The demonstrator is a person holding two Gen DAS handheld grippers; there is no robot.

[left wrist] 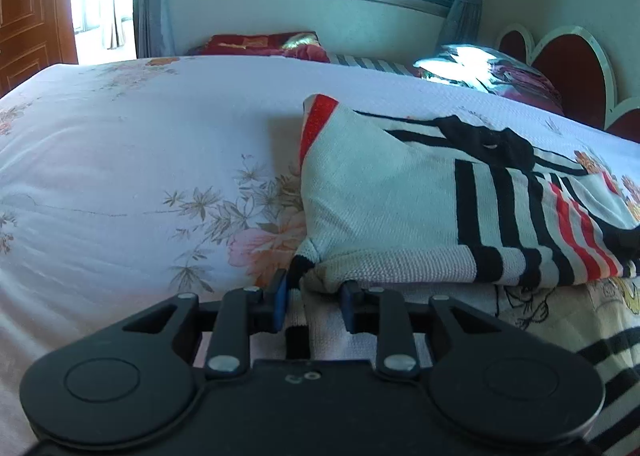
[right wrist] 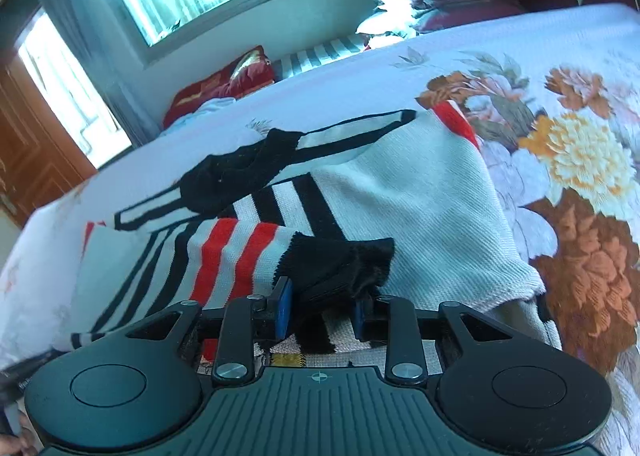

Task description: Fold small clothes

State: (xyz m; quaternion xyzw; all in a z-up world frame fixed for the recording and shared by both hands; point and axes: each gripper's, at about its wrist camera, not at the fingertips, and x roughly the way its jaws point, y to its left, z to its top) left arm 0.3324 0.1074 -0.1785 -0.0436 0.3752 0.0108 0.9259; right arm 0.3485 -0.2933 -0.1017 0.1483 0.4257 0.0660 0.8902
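1. The striped knit sweater (left wrist: 420, 192) lies partly folded on the floral bedsheet (left wrist: 120, 144), its sleeve (right wrist: 232, 256) laid across the body
2. The left gripper (left wrist: 314, 302) stands narrow, its pads clamping the sweater's white near edge
3. The right gripper (right wrist: 322, 310) stands narrow, pinching the sleeve's black cuff (right wrist: 344, 264)

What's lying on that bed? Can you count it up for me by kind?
Striped knitted sweater: 1
Dark red pillows at the far side, one by the window, one shiny by the headboard: 2
Handheld grippers on the sweater, left gripper and right gripper: 2
Total: 5
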